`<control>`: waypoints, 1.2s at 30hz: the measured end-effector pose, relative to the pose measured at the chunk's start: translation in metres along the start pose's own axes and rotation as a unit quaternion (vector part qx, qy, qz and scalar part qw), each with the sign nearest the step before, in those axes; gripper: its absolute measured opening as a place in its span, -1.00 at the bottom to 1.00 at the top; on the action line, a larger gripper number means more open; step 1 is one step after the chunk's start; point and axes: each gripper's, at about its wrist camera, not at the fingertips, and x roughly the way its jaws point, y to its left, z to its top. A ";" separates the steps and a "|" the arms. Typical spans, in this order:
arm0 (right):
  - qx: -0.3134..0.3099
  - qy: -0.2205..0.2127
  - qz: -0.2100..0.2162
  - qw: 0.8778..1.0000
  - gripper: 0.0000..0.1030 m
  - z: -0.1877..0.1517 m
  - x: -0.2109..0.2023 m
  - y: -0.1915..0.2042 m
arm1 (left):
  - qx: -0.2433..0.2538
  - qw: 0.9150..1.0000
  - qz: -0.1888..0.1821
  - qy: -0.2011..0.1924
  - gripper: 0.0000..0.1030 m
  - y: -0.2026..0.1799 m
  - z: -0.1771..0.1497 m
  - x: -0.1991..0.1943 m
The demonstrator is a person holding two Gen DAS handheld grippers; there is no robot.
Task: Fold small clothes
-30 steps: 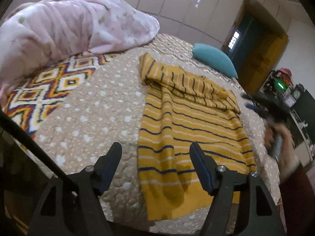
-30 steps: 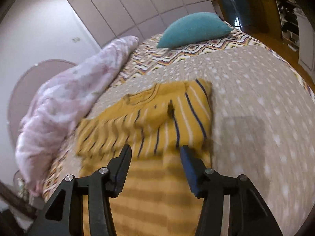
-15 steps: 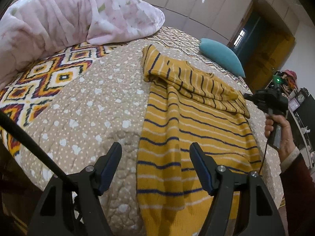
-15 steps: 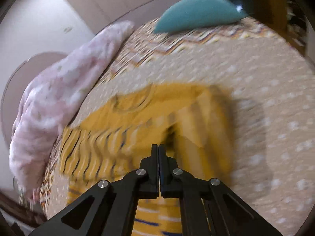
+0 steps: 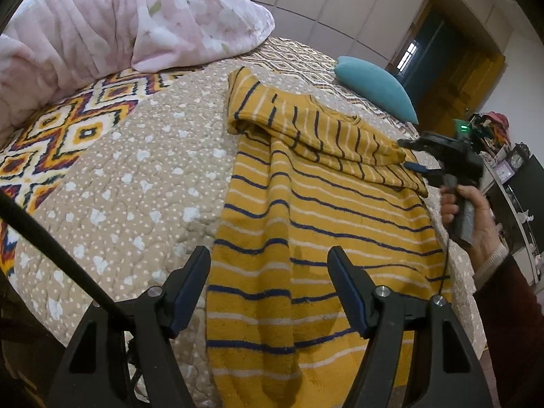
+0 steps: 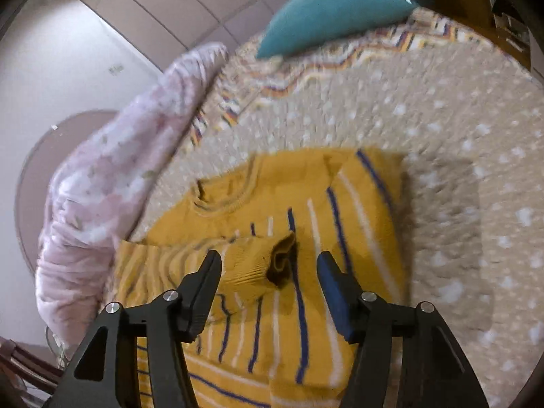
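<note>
A yellow sweater with navy and white stripes [image 5: 316, 224] lies flat on the bed, both sleeves folded across its chest. My left gripper [image 5: 268, 289] is open and empty, hovering over the sweater's hem at the bed's near edge. My right gripper [image 6: 268, 282] is open and empty, its jaws on either side of a sleeve cuff [image 6: 278, 261] that lies on the sweater [image 6: 340, 224]. In the left wrist view the right gripper [image 5: 413, 154] shows at the sweater's far right shoulder, held by a hand.
A pink blanket [image 5: 119, 30] is heaped at the back left of the bed. A teal pillow [image 5: 374, 85] lies beyond the sweater. The beige dotted quilt [image 5: 136, 187] stretches left of the sweater. Shelves with clutter [image 5: 510, 170] stand at the right.
My right gripper shut half a second ago and has now opened again, with the sleeve cuff lying between its jaws. My left gripper has moved forward over the hem and stayed open.
</note>
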 end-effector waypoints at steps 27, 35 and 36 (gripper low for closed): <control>-0.014 0.059 -0.012 0.998 -0.01 -0.140 -0.132 -0.044 | -0.088 0.994 -0.022 0.053 0.36 0.057 -0.014 0.020; 0.059 0.050 0.097 0.992 0.00 -0.253 -0.155 -0.071 | -0.084 0.993 -0.056 0.056 0.53 0.045 -0.040 0.007; 0.071 0.049 0.123 0.989 0.00 -0.264 -0.154 -0.070 | -0.084 0.993 -0.063 0.056 0.53 0.042 -0.044 0.005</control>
